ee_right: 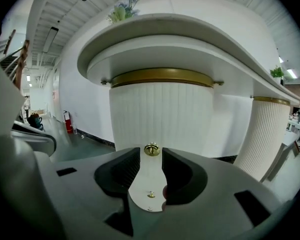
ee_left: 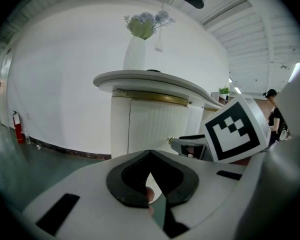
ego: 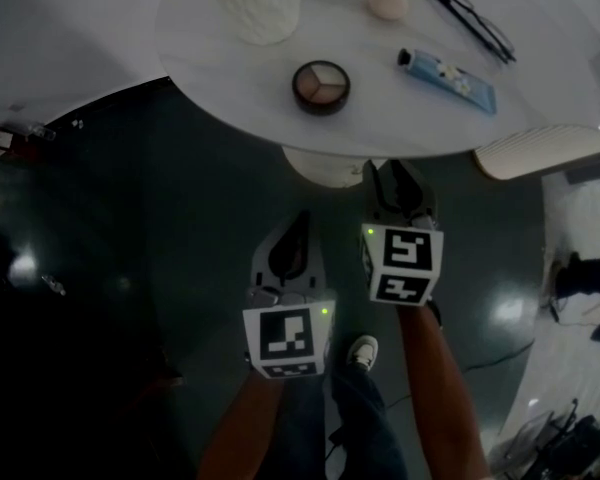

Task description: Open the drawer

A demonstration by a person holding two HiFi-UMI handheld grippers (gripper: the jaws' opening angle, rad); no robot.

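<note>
The likeliest slip, I judge, is closing too soon: the small round brass knob [ee_right: 151, 149] offers little to bite on, so pads pinching only its front edge could skid off once the pull begins, leaving the white fluted drawer front [ee_right: 160, 114] shut. The right gripper [ego: 398, 173] has its fingers [ee_right: 177, 171] spread wide and empty. The knob sits centred at the mouth of their gap, level with the tips and apparently touching neither. The left gripper [ee_left: 149, 160], tips together on nothing, hangs beside the right one, away from the knob.
</note>
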